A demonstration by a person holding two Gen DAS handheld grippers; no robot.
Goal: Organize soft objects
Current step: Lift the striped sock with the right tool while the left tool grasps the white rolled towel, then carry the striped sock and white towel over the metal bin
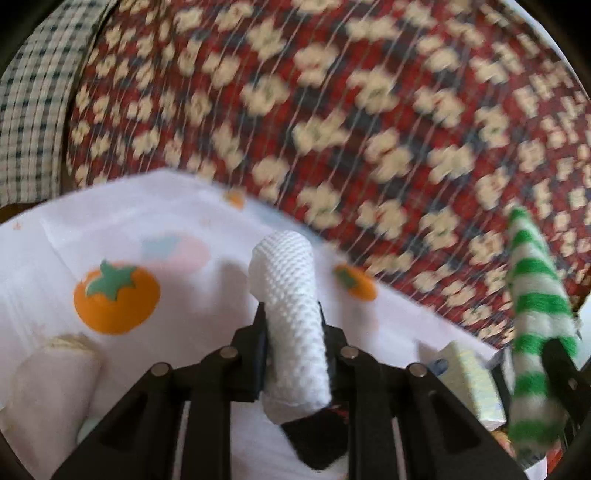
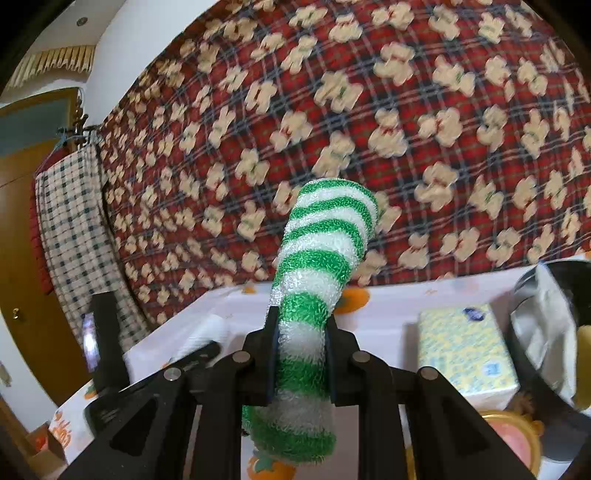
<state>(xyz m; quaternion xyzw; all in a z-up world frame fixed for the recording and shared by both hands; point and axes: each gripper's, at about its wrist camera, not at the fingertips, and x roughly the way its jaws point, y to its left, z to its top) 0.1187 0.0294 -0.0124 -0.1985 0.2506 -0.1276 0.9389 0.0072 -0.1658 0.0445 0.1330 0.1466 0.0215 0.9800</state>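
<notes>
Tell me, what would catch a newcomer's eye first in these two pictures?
Probably the fuzzy green-and-white striped sock, clamped in the right tongs and sticking up in the middle of the right view. Next, the white waffle-knit sock pinched the same way in the left tongs. Behind both hangs a big red plaid blanket dotted with cream teddy bears, above a white tablecloth printed with orange fruit.

A room hung with patterned cloth behind a covered bench

A red plaid blanket (image 2: 369, 122) printed with cream bears fills the backdrop. Left of it hangs a blue-and-white checked cloth (image 2: 74, 229) beside a brown wooden door (image 2: 33, 288) and a white wall (image 2: 122, 29). The bench (image 1: 184, 229) wears a white cover with orange fruit prints.
</notes>
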